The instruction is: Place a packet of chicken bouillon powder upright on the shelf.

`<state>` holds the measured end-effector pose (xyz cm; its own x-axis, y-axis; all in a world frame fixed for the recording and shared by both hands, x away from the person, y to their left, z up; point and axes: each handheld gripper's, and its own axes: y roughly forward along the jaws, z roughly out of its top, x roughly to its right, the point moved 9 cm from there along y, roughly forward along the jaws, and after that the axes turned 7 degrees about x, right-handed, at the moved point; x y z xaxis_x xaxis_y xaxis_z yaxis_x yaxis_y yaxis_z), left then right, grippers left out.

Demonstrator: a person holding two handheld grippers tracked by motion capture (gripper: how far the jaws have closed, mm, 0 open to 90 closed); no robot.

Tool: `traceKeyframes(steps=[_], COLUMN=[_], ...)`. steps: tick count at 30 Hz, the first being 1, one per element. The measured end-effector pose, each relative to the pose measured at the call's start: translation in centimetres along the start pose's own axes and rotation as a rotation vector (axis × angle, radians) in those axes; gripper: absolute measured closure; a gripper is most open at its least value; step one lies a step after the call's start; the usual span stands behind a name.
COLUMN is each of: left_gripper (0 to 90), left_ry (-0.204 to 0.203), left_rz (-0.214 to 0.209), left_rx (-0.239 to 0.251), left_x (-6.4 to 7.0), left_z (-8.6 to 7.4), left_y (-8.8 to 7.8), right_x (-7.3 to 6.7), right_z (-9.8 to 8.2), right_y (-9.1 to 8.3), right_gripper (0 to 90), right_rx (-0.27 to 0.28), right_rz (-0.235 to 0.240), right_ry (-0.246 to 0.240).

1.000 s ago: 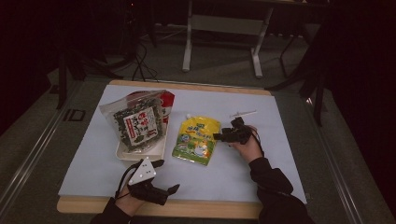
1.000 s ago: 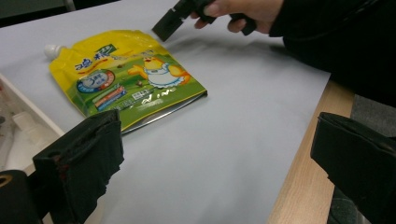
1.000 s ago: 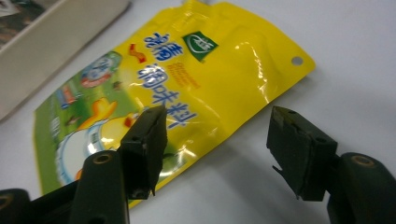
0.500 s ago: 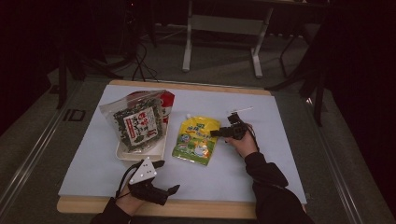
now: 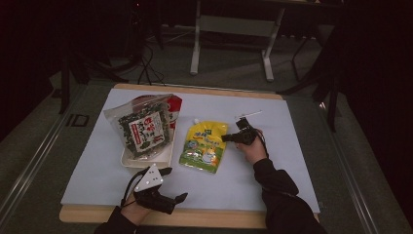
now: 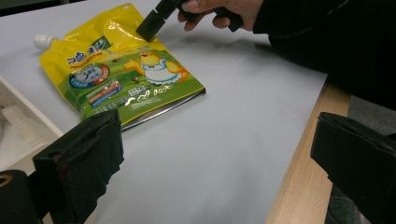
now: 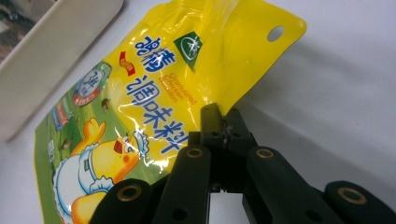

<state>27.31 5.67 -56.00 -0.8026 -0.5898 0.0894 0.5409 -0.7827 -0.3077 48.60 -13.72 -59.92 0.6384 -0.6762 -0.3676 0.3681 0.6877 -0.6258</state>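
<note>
Right gripper [image 7: 223,122] jaws have just been closing and now pinch the edge of the yellow pouch [image 5: 204,146], near its hole-punched corner. Left gripper [image 5: 160,187] jaws stand wide with nothing between them, parked near the table's front edge.

Pouch lies flat on the blue-grey mat [image 5: 292,141], just right of the white tray [image 5: 146,161]. Long axis runs front to back in the high view, tilted a little; the white spout [image 6: 43,41] points away from the person, wide bottom edge toward them. In the right gripper view the pinched edge lifts slightly off the mat.

Green seaweed bag [image 5: 141,127] sits in the tray. Mat covers a wooden tabletop [image 5: 219,218]. Room is dark; grey floor, a metal stand [image 5: 234,34] behind the table.
</note>
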Motion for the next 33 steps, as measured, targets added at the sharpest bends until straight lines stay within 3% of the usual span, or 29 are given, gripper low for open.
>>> traceKeyframes(steps=[5,9,13,14,17,20,21,25,27,29,31,33], left_gripper=[3.8,3.7,3.8,3.8,4.0,4.4,4.4,4.4,4.4,4.5,5.0,6.4], left_ry=[-0.020,-0.034,-0.011,-0.015,-0.010,-0.040,-0.054,-0.036,-0.030,-0.038,-0.045,-0.030], left_rz=[-0.008,-0.030,-0.028,-0.030,-0.029,-0.032,-0.038,0.000,-0.001,0.025,0.021,0.043], left_rx=[0.013,0.030,0.016,0.018,0.024,0.013,0.001,-0.022,-0.007,0.015,0.021,0.016], left_x=[0.1,0.3,0.3,0.3,0.3,0.3,0.3,-0.3,-0.6,-1.4,-1.6,-2.1], left_z=[0.3,0.7,0.9,1.1,1.3,1.5,1.6,2.4,3.1,4.0,4.3,4.7], left_y=[0.0,-0.1,-0.1,-0.1,-0.2,-0.4,-0.5,-0.5,-0.5,-0.4,-0.3,-0.1], right_x=[-1.2,-2.4,-3.5,-4.6,-5.8,-6.5,-7.2,-8.2,-8.6,-8.9,-9.1,-9.4], right_z=[0.5,1.4,2.0,2.4,2.7,2.8,2.9,2.9,2.9,2.8,2.7,2.7], right_y=[-1.5,-2.8,-3.7,-4.5,-5.2,-5.7,-6.0,-6.7,-7.0,-7.2,-7.3,-7.4], right_gripper=[90.0,90.0,90.0,90.0,90.0,90.0,90.0,90.0,90.0,90.0,90.0,90.0], right_rx=[0.038,0.076,0.099,0.118,0.134,0.141,0.151,0.161,0.166,0.169,0.170,0.174], right_rz=[-0.021,-0.008,-0.005,-0.005,-0.002,0.003,-0.001,0.007,0.014,0.012,0.011,0.019], right_ry=[-0.077,-0.115,-0.160,-0.206,-0.248,-0.273,-0.306,-0.347,-0.367,-0.386,-0.388,-0.405])
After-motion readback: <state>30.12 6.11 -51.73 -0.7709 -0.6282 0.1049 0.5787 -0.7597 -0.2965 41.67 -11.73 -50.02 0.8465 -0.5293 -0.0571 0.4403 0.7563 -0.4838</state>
